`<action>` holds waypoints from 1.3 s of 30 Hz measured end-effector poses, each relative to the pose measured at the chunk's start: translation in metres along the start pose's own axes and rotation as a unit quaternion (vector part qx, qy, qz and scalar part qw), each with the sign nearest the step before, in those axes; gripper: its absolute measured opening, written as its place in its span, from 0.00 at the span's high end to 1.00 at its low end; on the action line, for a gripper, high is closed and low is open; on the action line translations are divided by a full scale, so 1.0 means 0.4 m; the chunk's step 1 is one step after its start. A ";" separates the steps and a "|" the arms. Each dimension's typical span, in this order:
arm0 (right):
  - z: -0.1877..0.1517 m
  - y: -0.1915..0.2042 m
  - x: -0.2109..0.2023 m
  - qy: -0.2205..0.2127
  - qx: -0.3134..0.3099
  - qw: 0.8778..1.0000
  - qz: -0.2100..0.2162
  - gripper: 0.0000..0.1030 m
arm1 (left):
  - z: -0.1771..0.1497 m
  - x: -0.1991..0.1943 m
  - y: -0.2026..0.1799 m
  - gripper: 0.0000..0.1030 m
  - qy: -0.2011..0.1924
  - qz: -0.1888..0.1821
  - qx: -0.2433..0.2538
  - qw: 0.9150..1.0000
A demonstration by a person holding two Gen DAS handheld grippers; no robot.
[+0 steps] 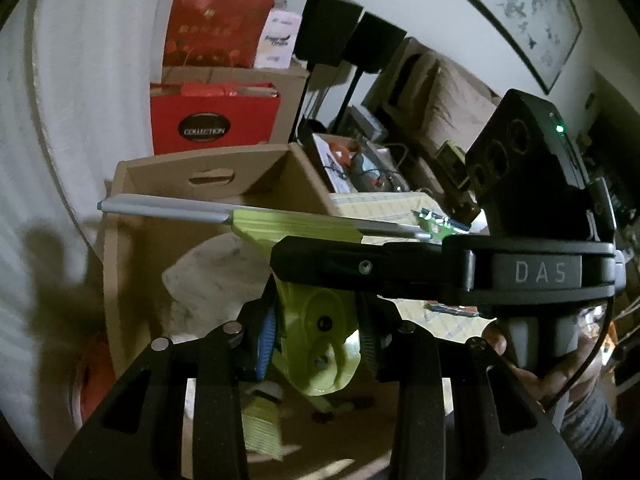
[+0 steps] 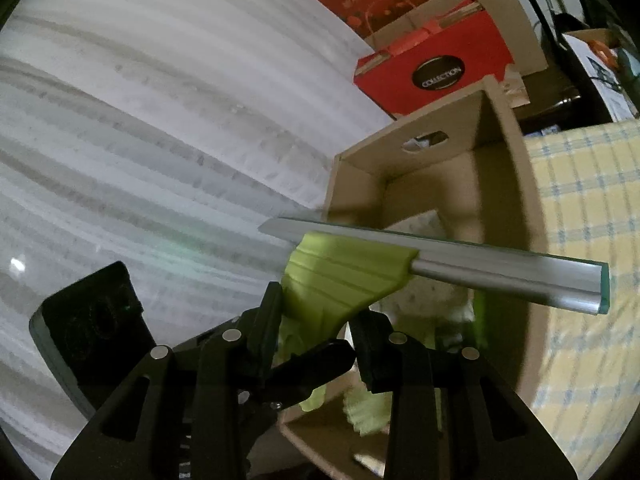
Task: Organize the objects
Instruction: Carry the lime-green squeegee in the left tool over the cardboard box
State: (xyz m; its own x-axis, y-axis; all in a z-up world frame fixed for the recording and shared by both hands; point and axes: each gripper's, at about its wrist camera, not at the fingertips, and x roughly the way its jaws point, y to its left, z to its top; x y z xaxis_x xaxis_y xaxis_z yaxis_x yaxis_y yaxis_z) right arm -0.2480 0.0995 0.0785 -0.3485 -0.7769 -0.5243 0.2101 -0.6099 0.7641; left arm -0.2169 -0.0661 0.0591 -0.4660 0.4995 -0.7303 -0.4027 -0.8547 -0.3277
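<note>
Right hand-held gripper point(image 2: 312, 340) is clamped on the neck of a lime-green plastic window squeegee with a silver metal blade bar point(image 2: 348, 280), holding it above the open brown cardboard box point(image 2: 500, 152). Left hand-held gripper point(image 1: 316, 340) sits w/ the green handle between its fingers; can't tell if it's squeezing or just around it. Risks: bar is wider than the grip, so a loose pinch lets it swivel; bar end, over the box's far rim, could snag the wall on lowering. Two grips pulling apart could twist it free.

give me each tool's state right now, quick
Left tool: shut on the green squeegee.
Right tool: around the squeegee's neck; grip cannot be told.
</note>
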 end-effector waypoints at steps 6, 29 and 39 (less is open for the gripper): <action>0.037 -0.024 0.083 0.000 0.021 1.000 0.009 0.68 | 0.029 0.029 0.078 0.68 0.015 0.001 0.014 1.000; 0.018 -0.142 0.142 -0.022 0.070 0.995 -0.071 0.68 | 0.013 0.192 0.200 0.64 0.109 0.005 0.042 0.993; 0.034 -0.101 0.029 -0.035 -0.013 0.989 -0.140 0.63 | -0.013 0.181 0.213 0.66 0.118 0.059 0.061 0.989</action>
State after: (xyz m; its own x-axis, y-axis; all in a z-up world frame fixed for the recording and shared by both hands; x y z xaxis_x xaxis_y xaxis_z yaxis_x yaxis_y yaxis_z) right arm -0.2729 0.1171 0.0467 -0.4588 -0.5646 -0.6861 0.1188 -0.8042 0.5824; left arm -0.2810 -0.1036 -0.0249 -0.3239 0.3373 -0.8839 -0.4550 -0.8747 -0.1670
